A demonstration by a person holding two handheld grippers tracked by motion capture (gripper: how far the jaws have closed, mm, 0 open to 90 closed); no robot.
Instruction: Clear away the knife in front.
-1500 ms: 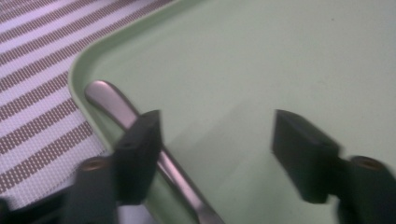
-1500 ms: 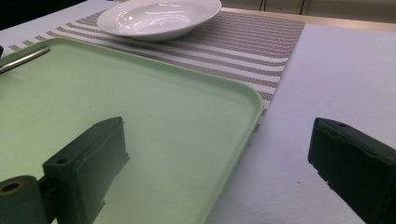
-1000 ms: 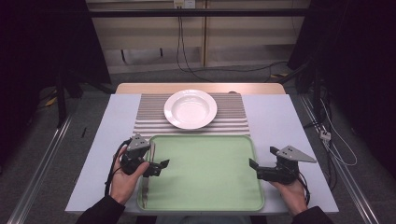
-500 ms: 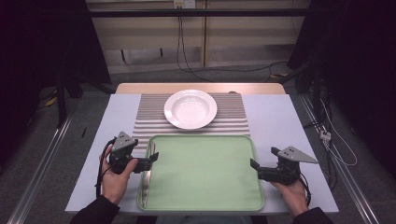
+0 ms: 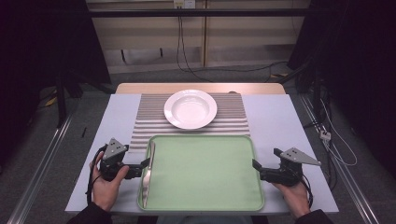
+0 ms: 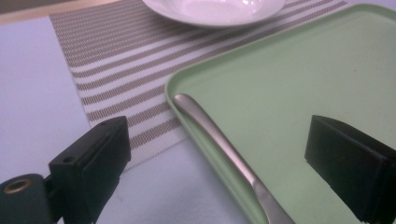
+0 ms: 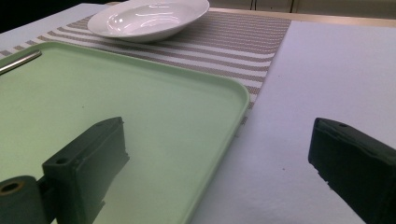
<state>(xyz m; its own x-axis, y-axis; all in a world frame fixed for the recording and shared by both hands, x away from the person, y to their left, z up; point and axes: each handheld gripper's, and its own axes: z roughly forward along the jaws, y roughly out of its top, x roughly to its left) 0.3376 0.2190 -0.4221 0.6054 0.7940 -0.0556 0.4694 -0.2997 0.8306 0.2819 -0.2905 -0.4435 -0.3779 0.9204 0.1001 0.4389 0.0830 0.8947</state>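
Pale grey tabletop carries a flat mint-green plastic tray. At its nine o'clock rim lies a slim stainless-steel knife. I hold my left gripper spread astride it, my right gripper spread empty at three o'clock. I judge the knife light, rigid, slippery; grip mid-handle.

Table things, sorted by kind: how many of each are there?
Round white ceramic bowls: 1
Rectangular pale green plastic trays: 1
Long silver metal knives: 1
Grey and white striped woven placemats: 1
Black hand-held tools, left and right: 2
Total: 6
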